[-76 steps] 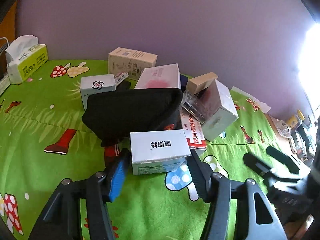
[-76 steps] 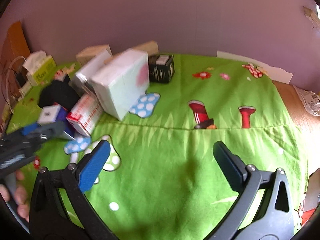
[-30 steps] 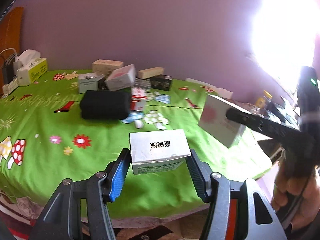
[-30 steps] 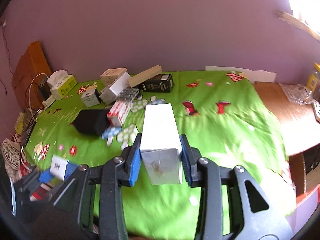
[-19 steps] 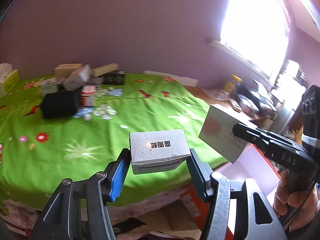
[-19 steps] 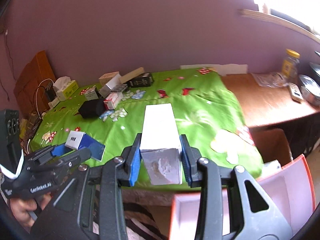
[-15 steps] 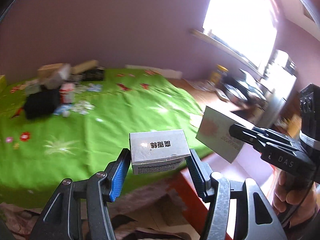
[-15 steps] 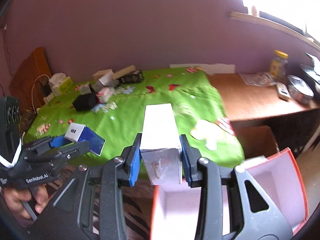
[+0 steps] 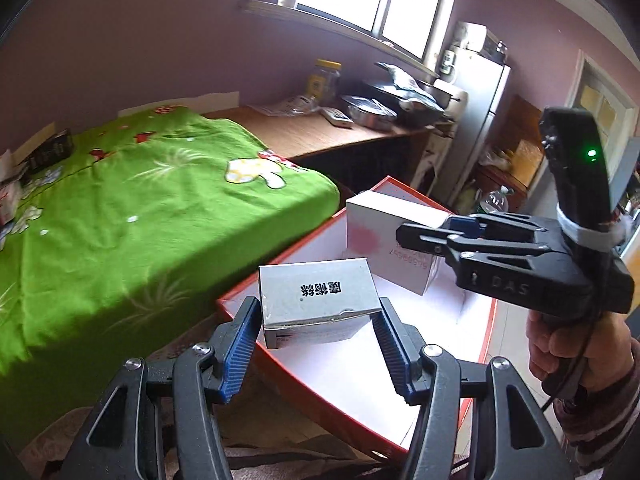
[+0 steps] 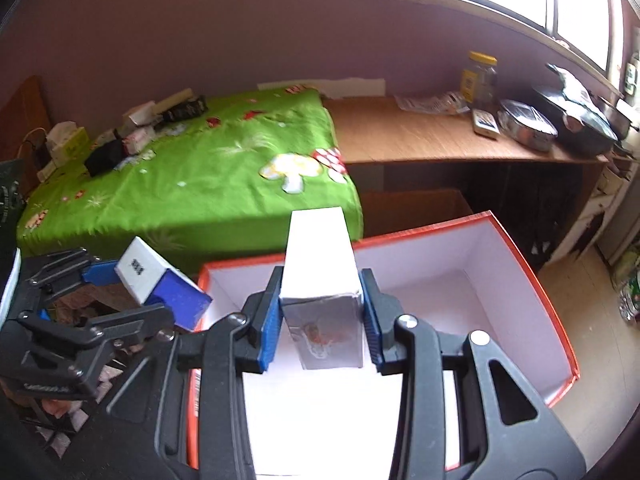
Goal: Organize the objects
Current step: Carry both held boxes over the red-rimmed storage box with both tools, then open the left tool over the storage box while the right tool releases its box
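Both grippers pinch boxes over the red bin [image 10: 532,276]: left gripper [image 9: 318,344] a Chinese-lettered carton [image 9: 316,298], "DAS"-marked right gripper [image 10: 320,316] a white box [image 10: 320,256].

Right hand-held gripper [image 10: 320,316] clamps white box [image 10: 320,248] (above the red bin [image 10: 532,276]).

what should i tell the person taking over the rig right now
Left gripper: shut on the small grey box, held over the near edge of the red bin.
Right gripper: shut on the tall white box, held over the bin's white inside.
Done: both boxes are off the green bed.
Left: release both into the bin, then fetch the remaining boxes at the bed's far end.
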The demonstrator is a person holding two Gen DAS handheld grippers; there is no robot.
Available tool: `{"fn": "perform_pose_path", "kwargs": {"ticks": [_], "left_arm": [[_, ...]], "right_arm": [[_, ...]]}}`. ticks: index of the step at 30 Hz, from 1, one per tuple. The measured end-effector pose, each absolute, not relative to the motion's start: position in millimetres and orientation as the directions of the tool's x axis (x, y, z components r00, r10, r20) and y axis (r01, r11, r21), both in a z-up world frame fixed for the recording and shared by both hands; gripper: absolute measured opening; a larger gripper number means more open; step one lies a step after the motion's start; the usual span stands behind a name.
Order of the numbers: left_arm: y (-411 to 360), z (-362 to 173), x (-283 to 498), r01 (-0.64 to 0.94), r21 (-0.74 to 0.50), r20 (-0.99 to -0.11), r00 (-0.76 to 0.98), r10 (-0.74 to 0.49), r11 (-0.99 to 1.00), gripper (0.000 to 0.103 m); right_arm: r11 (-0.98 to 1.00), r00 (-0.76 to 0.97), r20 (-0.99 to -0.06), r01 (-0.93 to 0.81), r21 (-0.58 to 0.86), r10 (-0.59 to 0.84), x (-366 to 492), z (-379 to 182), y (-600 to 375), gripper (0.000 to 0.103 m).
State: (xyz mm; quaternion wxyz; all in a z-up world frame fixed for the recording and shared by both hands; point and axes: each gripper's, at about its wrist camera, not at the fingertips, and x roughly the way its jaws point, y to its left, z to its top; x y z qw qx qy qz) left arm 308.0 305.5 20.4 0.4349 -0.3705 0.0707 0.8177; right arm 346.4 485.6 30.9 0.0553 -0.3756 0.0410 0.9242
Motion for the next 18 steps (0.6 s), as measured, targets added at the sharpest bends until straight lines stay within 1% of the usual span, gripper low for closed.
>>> {"fn": "perform_pose_path", "kwargs": {"ticks": [2, 7, 9, 10, 11, 12, 14, 18], "left_arm": [[309.3, 18.4, 306.7, -0.768, -0.214, -0.674, -0.33, 0.66, -0.603, 0.058], [327.7, 9.0, 308.1, -0.8, -0.244, -0.69, -0.254, 0.678, -0.548, 0.06], [333.7, 3.9, 310.3, -0.814, -0.267, -0.698, -0.205, 0.686, -0.515, 0.065], [335.8, 1.5, 311.5, -0.818, -0.271, -0.703, -0.192, 0.685, -0.508, 0.071], [337.4, -0.4, 311.6, -0.82, -0.276, -0.707, -0.181, 0.684, -0.502, 0.074], [337.2, -1.4, 311.0, -0.82, -0.284, -0.707, -0.172, 0.686, -0.498, 0.076], [333.9, -0.3, 306.5, -0.809, -0.293, -0.703, -0.179, 0.689, -0.509, 0.081], [311.3, 7.7, 289.3, -0.756, -0.328, -0.668, -0.239, 0.705, -0.567, 0.084]], "right_arm": [[-0.986, -0.688, -0.721, -0.161, 0.041, 0.082, 347.5, 21.2, 495.5, 0.04], [-0.979, -0.665, -0.741, -0.198, 0.056, 0.092, 353.3, 14.4, 508.9, 0.04], [-0.977, -0.652, -0.751, -0.206, 0.046, 0.102, 352.6, 12.0, 511.9, 0.04], [-0.977, -0.646, -0.755, -0.212, 0.035, 0.113, 352.7, 10.2, 513.4, 0.04], [-0.976, -0.641, -0.758, -0.216, 0.03, 0.119, 352.4, 8.7, 514.3, 0.04], [-0.975, -0.635, -0.764, -0.221, 0.032, 0.119, 352.0, 6.2, 516.8, 0.04], [-0.972, -0.625, -0.771, -0.233, 0.037, 0.12, 351.4, 2.3, 520.1, 0.04], [-0.975, -0.615, -0.784, -0.213, 0.069, 0.079, 347.8, -4.9, 518.0, 0.041]]}}
